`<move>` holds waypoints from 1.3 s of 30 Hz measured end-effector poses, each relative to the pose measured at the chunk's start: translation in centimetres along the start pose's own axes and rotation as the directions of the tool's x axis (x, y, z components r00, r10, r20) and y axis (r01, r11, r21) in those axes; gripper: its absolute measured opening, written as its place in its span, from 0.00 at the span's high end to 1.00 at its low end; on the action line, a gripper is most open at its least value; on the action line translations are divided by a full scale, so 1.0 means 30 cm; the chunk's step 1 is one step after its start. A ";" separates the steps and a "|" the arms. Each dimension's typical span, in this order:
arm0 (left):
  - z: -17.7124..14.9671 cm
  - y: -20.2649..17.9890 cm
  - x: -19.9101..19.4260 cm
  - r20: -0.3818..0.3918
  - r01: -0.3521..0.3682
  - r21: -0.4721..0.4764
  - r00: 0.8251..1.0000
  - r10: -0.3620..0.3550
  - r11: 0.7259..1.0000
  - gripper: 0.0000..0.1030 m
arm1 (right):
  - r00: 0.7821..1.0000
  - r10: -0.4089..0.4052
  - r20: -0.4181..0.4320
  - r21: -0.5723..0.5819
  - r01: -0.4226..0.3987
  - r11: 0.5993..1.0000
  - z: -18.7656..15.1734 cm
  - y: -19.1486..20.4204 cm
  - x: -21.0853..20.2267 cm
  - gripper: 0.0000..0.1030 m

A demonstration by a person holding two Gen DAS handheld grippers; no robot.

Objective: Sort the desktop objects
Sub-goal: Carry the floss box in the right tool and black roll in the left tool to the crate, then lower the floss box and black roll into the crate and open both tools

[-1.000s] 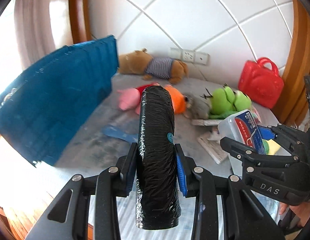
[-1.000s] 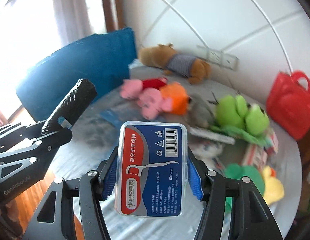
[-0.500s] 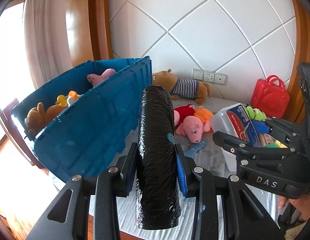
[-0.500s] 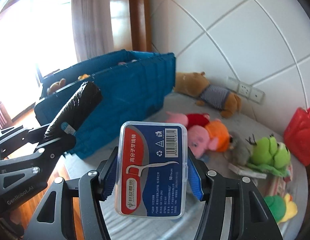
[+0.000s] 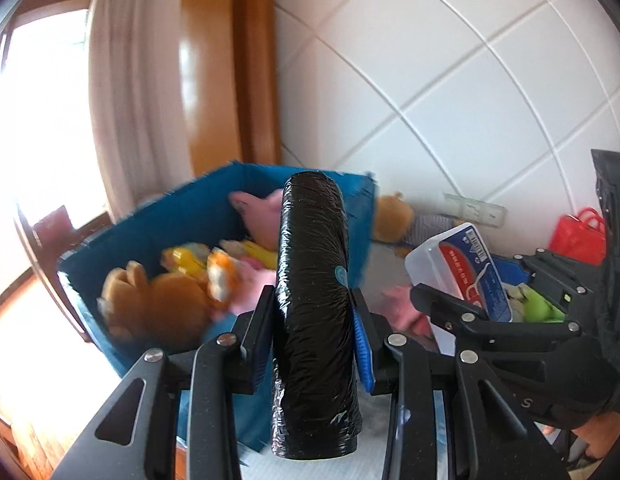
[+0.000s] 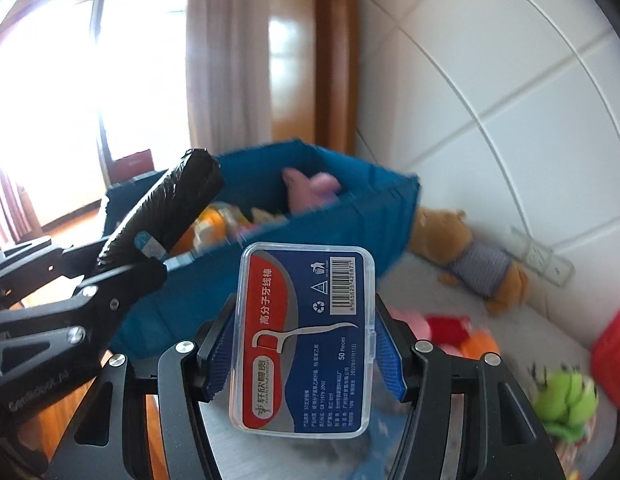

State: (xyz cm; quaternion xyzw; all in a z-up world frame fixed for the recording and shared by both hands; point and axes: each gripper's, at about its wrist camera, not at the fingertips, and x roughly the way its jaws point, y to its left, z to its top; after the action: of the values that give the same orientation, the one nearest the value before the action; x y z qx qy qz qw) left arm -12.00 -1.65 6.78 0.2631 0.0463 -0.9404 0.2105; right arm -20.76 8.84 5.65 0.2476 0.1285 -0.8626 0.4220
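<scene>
The roll of black garbage bags (image 5: 313,312) sits upright in my left gripper (image 5: 314,332), pinched on both sides by the blue pads (image 5: 361,344), its lower end hanging below the fingers. In my right gripper (image 6: 306,340) I have the clear dental floss pick box (image 6: 304,340), squeezed at its two long edges with the red and blue label facing the camera. Both tongs are clamped on their loads and held up in the air, side by side; from the left wrist I see the right gripper just to my right with the box tilted in it, and from the right wrist the left gripper reaches in from the left with the roll slanting up and away.

Just beyond the roll stands the blue storage bin (image 5: 182,216), open at the top and blurred. Inside it I make out a brown plush bear (image 5: 150,300), some yellow and orange toys (image 5: 218,268) and a pink plush (image 5: 262,216) leaning on the far wall. The bin's near wall stands between my grippers and its contents.

Past the bin, on the grey tabletop (image 6: 461,300), lie a brown plush in a striped shirt (image 6: 473,260), a pink and red plush (image 6: 433,326) and a green frog plush (image 6: 565,404). A red toy bag (image 5: 579,236) stands at the far right by the white tiled wall (image 5: 449,80), which carries a row of wall sockets (image 5: 473,208). A curtain (image 5: 138,92) and wooden frame (image 5: 234,60) rise behind the bin.
</scene>
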 end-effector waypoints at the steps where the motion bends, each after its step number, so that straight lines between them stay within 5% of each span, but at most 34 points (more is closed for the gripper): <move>1: 0.011 0.034 0.008 0.001 -0.007 -0.008 1.000 0.007 1.000 0.67 | 1.000 0.006 0.007 -0.006 -0.006 1.000 0.028 0.019 0.016 0.42; 12: 0.119 0.418 0.173 -0.003 -0.020 -0.005 1.000 0.020 1.000 0.67 | 0.998 0.013 0.068 0.034 -0.015 0.999 0.250 0.224 0.266 0.42; 21: 0.160 0.676 0.417 -0.101 0.062 0.038 0.993 -0.057 0.997 0.67 | 0.999 -0.045 -0.032 0.076 0.047 0.996 0.338 0.346 0.560 0.42; 28: 0.132 0.700 0.533 -0.177 0.124 0.046 0.978 -0.114 0.991 0.67 | 0.987 -0.094 -0.130 0.082 0.105 0.991 0.321 0.357 0.696 0.42; 39: 0.082 0.731 0.616 -0.247 0.150 0.018 0.959 -0.141 0.989 0.66 | 0.969 -0.127 -0.212 0.058 0.142 0.988 0.278 0.361 0.720 0.40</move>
State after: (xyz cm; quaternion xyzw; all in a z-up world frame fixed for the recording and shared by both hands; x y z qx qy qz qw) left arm -18.25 -28.88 -0.11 0.3769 0.0741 -0.9143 0.1286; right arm -26.10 -15.73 0.97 0.3420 0.1569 -0.8628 0.3377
